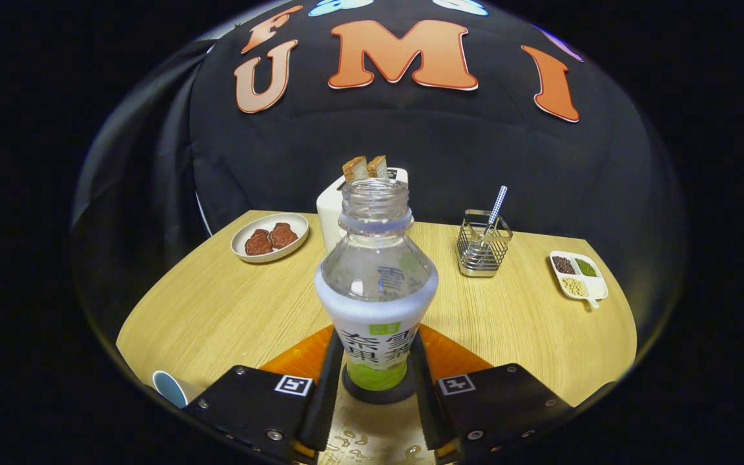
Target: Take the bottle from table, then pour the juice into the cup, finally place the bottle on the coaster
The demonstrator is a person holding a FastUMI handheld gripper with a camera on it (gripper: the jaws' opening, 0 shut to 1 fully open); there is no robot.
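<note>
A light wood-grain bench (217, 310) stood against the booth's black cloth wall. Left of the bottle (376, 284), a cup (168, 387) sat at the near edge and a plate of brown pieces (270, 237) farther back; behind the bottle stood a toaster (331, 216) holding bread. To its right were a wire basket (483, 248) and a divided dish (578, 276). The bottle stood upright, open neck up, on a dark coaster (375, 392). The tool (372, 378) flanked its lower body, both fingers seemingly touching the label; whether they pressed it I cannot tell.
</note>
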